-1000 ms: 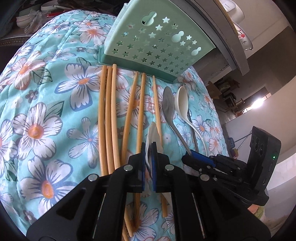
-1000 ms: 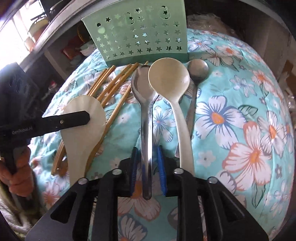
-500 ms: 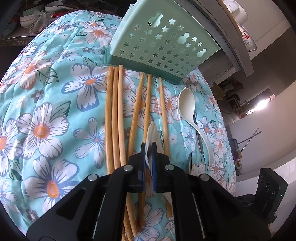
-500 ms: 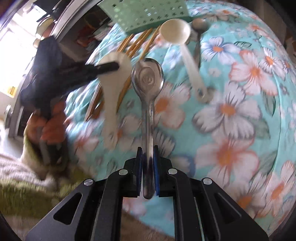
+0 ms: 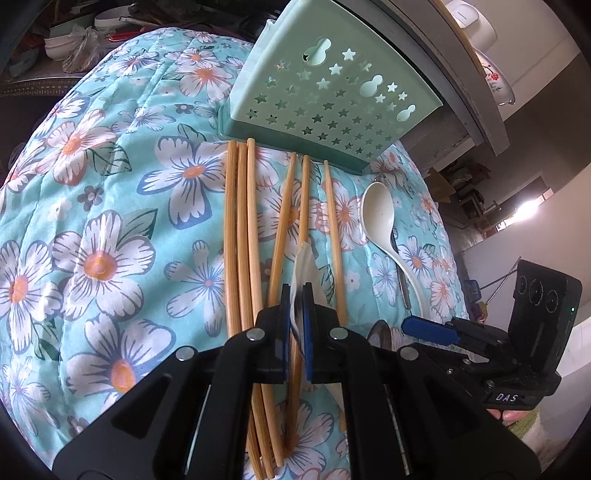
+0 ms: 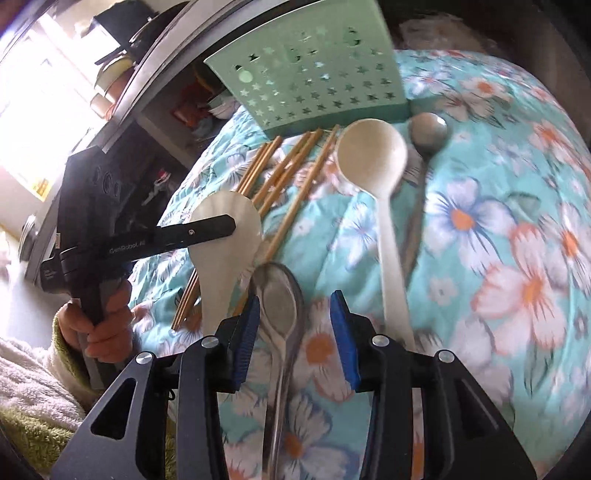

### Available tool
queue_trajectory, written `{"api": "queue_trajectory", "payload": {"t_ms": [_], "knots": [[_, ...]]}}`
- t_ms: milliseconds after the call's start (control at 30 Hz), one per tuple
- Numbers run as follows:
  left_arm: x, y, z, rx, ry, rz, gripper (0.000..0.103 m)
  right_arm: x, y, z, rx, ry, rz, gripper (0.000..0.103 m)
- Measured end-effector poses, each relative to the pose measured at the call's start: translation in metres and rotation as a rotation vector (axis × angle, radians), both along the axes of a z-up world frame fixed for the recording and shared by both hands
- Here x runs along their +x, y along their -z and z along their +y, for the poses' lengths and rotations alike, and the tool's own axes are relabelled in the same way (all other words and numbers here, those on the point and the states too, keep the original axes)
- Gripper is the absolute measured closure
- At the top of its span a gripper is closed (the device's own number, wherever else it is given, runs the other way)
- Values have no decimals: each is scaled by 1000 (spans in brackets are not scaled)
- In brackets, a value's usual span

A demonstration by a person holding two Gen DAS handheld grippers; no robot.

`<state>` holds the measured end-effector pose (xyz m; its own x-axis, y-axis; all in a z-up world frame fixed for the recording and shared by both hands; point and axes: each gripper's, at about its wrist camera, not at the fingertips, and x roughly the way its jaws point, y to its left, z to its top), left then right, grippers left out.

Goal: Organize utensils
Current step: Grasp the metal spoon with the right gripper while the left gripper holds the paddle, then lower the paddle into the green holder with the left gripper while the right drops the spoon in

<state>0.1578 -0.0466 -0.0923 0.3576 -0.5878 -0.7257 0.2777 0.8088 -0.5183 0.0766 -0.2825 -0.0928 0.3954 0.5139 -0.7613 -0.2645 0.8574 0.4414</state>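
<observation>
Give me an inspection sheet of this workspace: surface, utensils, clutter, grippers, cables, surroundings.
Surface: floral quilted cloth, turquoise.
Job's things: green holder with star cut-outs at the far edge; six chopsticks lying before it; cream spoon beside them, with a metal spoon partly under it; another metal spoon nearer.
Clutter: nothing seen on the cloth.
Grippers: left gripper shut on a cream spoon; right gripper jaws opening, near metal spoon between them, pads clear.
Cables: nothing seen.
Surroundings: shelves with dishes; bowls behind.
</observation>
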Motion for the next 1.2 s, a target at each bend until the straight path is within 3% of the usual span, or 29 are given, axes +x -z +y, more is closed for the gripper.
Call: {"api": "queue_trajectory", "payload": {"t_ms": [133, 267, 367, 533, 733, 900, 1067, 1200], "knots": [[1, 1, 0, 0, 9, 4, 98, 21, 11, 2, 46, -92, 44, 67], [3, 3, -1, 6, 17, 9, 98, 30, 18, 10, 63, -192, 79, 83], [3, 4, -2, 10, 18, 14, 98, 34, 23, 13, 48, -223, 97, 94], [2, 2, -2, 18, 17, 5, 98, 27, 14, 18, 4, -230, 63, 99], [-5, -13, 0, 2, 28, -28, 99, 11, -15, 12, -70, -156, -41, 100], [-13, -42, 6, -21, 41, -86, 99, 7, -47, -1, -137, -53, -146, 100], [-9, -87, 16, -66, 36, -175, 99, 8, -90, -19, -168, 50, -289, 100], [6, -142, 22, -73, 2, -324, 99, 15, -133, -31, -177, 117, -432, 100]]}}
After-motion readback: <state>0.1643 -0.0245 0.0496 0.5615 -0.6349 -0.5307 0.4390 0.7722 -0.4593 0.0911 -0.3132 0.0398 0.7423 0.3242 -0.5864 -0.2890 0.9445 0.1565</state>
